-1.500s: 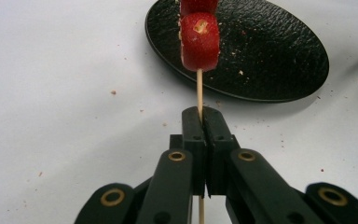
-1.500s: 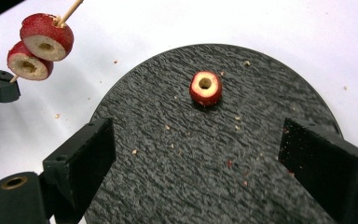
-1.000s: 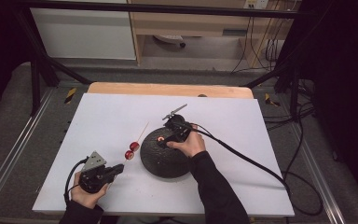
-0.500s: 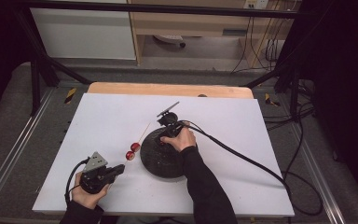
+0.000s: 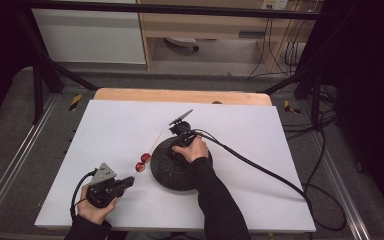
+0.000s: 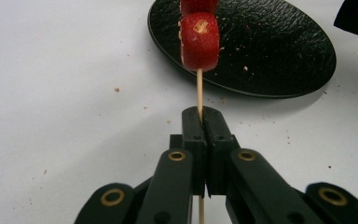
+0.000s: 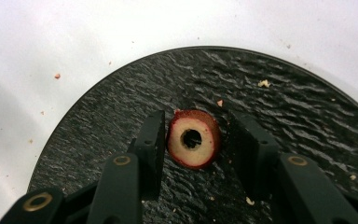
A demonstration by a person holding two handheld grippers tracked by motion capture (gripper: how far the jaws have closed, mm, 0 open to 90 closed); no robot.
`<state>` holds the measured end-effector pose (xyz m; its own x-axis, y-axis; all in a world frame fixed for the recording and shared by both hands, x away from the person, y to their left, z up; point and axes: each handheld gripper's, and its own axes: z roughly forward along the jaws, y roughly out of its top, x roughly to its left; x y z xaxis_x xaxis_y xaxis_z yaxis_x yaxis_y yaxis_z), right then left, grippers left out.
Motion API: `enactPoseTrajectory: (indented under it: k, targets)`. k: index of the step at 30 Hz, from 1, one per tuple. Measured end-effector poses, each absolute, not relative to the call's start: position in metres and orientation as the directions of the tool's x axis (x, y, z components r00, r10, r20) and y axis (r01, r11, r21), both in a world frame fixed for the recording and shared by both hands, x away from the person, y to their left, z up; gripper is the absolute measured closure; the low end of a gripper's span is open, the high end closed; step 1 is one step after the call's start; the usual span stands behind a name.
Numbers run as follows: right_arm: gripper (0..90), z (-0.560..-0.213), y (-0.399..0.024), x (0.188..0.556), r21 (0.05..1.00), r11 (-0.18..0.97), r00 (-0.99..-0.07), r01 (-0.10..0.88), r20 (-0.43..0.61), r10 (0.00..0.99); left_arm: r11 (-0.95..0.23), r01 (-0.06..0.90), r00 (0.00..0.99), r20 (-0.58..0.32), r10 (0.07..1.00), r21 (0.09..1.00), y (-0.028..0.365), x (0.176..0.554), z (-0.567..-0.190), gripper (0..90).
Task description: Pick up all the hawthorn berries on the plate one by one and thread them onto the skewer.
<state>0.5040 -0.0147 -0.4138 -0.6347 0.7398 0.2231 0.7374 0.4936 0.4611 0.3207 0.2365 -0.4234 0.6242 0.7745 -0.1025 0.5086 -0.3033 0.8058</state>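
Observation:
My left gripper (image 5: 126, 182) (image 6: 201, 116) rests near the table's front left and is shut on the lower end of a thin wooden skewer (image 6: 199, 88) (image 5: 153, 144). Two red fruit pieces (image 5: 142, 161) (image 6: 199, 41) are threaded on the skewer, which slants up beside the black plate (image 5: 167, 175) (image 6: 279, 51). My right gripper (image 5: 173, 150) (image 7: 196, 116) points down onto the plate (image 7: 284, 84). Its jaws have just been closing around a cored, red-skinned fruit ring (image 7: 193, 138). The left pad is at the ring's skin and a thin gap remains at the right pad.
A white board (image 5: 260, 135) covers the table, with a wooden strip (image 5: 180, 95) along its far edge. Small crumbs dot the board and plate. The right gripper's black cable (image 5: 260, 170) trails off to the right over the board. Metal frame legs stand beyond the table.
My right hand has shifted a little to the left over the plate and dropped lower. The left hand and skewer have stayed put.

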Motion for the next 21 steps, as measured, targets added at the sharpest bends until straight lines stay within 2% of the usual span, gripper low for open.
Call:
enactPoseTrajectory:
  k: [13, 21]
  targets:
    - [61.7, -0.415, -0.015, 0.505, 0.444, 0.478, -0.616, 0.758, 0.247, 0.748, -0.303, 0.506, 0.625, -0.102, 0.774, 0.807, 0.236, 0.32, -0.423, 88.6]
    - [62.1, -0.405, -0.018, 0.5, 0.466, 0.474, -0.625, 0.747, 0.251, 0.739, -0.304, 0.504, 0.626, -0.1, 0.773, 0.808, 0.235, 0.32, -0.423, 88.6]
